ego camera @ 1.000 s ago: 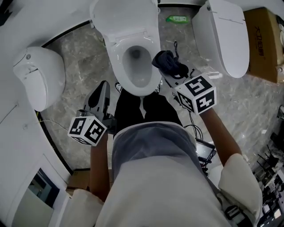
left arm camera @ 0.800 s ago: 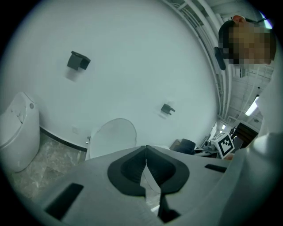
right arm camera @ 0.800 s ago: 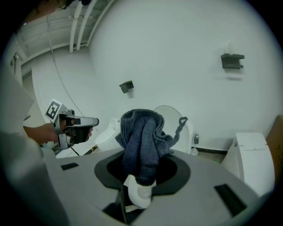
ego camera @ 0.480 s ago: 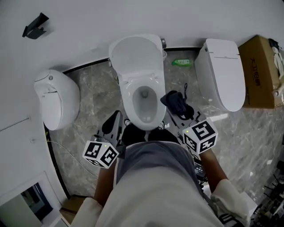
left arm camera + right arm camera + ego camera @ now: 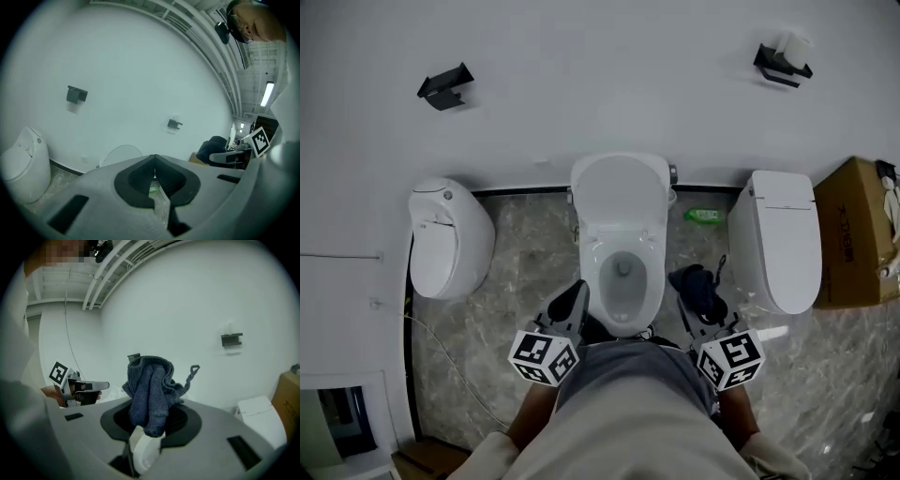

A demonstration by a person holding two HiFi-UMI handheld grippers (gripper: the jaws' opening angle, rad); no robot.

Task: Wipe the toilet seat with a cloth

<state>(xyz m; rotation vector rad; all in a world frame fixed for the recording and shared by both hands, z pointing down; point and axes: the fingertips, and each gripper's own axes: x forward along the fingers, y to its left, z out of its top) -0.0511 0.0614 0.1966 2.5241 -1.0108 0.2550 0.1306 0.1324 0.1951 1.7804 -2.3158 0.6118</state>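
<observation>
The white toilet (image 5: 622, 246) stands against the wall with its lid (image 5: 620, 192) raised and the seat rim (image 5: 604, 277) around the open bowl. My left gripper (image 5: 573, 302) hovers at the bowl's near left, shut with nothing between its pads (image 5: 153, 167). My right gripper (image 5: 697, 307) hangs at the bowl's near right, shut on a bunched dark blue cloth (image 5: 697, 286). In the right gripper view the cloth (image 5: 150, 390) sticks up out of the jaws and a loose thread curls off to its right. Neither gripper touches the toilet.
A second toilet (image 5: 450, 236) stands to the left and a third (image 5: 784, 240) to the right, each with its lid down. A cardboard box (image 5: 855, 230) sits at the far right, a green packet (image 5: 705, 216) by the wall. Two wall holders (image 5: 443, 87) (image 5: 783, 62) hang above.
The head view has drawn back and up, so the toilets look smaller and more wall shows. Both grippers have risen away from the bowl; the cloth stays in the right one.
</observation>
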